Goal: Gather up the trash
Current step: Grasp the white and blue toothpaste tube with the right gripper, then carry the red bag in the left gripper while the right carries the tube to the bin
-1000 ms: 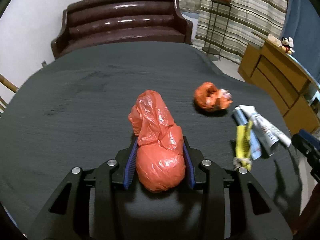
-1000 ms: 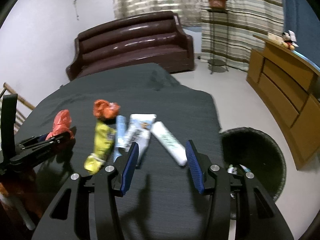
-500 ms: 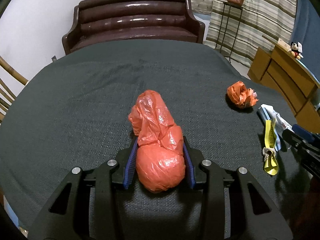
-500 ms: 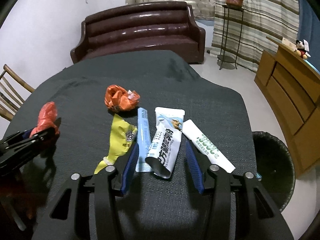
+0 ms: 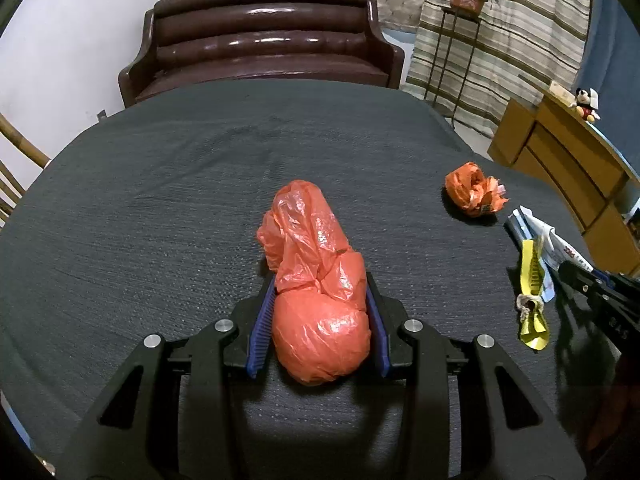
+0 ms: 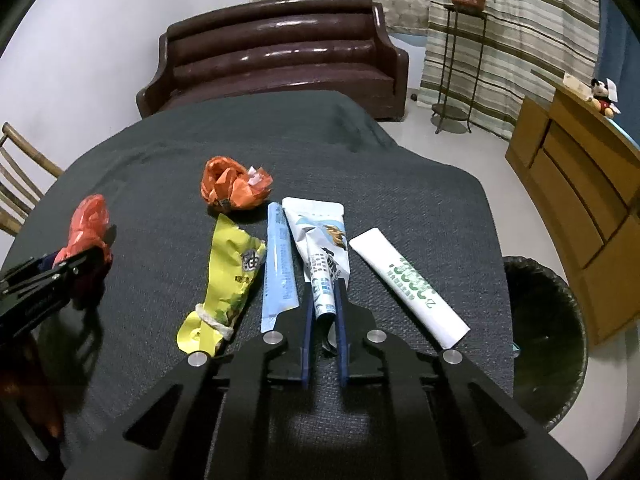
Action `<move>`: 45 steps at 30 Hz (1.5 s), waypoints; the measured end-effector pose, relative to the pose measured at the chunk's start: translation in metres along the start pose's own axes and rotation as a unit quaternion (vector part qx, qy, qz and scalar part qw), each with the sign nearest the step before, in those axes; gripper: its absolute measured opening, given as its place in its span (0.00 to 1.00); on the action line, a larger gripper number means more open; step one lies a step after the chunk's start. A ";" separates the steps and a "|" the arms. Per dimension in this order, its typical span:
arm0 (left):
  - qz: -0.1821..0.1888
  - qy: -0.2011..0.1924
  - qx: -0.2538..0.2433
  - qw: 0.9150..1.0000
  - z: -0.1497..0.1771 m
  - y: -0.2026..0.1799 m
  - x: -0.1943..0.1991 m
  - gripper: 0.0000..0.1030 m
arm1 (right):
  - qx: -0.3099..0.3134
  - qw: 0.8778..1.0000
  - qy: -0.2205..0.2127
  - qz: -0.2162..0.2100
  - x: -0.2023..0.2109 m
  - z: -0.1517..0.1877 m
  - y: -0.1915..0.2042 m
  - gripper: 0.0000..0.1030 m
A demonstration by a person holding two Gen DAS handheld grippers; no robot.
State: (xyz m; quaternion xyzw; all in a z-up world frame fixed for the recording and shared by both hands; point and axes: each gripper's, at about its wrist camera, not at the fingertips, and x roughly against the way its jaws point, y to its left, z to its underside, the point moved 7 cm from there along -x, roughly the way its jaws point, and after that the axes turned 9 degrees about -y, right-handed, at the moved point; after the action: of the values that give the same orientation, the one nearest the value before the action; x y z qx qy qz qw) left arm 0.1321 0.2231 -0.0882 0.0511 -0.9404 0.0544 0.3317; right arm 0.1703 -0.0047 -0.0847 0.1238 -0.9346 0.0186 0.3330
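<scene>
1. The left gripper [image 5: 320, 316] has its ribbed blue pads partway closed, clamped on both sides of a red plastic bag [image 5: 320, 300]: thin glossy film, knotted into a taut round bulb between the jaws, with a crinkled loose neck reaching past the tips over the cloth.
2. The right gripper [image 6: 323, 312] is squeezed nearly together on the near end of a white and blue printed tube [image 6: 320, 248], soft, flattened and creased, which crumples where the pads pinch it.
3. Both work over a table [image 5: 160, 200] covered in dark grey cloth with a fine woven grain and a rounded far edge.
4. Just left of the pinched tube lies a slim pale-blue sachet [image 6: 278, 268], flat and long; next to it a crumpled yellow wrapper [image 6: 228, 276], twisted at its near end.
5. To the tube's right, apart from it, lies a smooth white tube with green print [image 6: 408, 280], lying aslant.
6. Beyond the row sits a crushed orange wrapper [image 6: 234, 186], balled up with a white scrap showing.
7. Off the table's right edge stands a round bin lined with black film [image 6: 548, 320] on a pale floor.
8. Farther back: a glossy brown leather sofa [image 5: 264, 40], striped curtains, and a wooden cabinet [image 6: 580, 200].
</scene>
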 end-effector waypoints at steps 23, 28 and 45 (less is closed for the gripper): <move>0.112 -0.035 -0.068 0.991 0.000 -0.142 0.038 0.38 | -0.048 0.992 -0.070 0.091 0.069 0.002 -0.102 0.10; 0.142 -0.035 -0.088 0.985 0.003 -0.189 0.038 0.38 | -0.061 0.988 -0.072 0.120 0.079 0.009 -0.135 0.10; 0.184 -0.032 -0.155 0.970 0.022 -0.313 0.025 0.38 | -0.093 0.982 -0.073 0.150 0.086 0.030 -0.203 0.10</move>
State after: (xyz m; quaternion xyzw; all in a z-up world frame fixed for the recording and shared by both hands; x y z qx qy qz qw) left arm 0.1408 -0.0913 -0.0678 -0.1733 -0.9407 -0.0331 0.2897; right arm 0.1371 -0.2241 -0.0632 -0.0484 -0.9620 -0.0273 0.2672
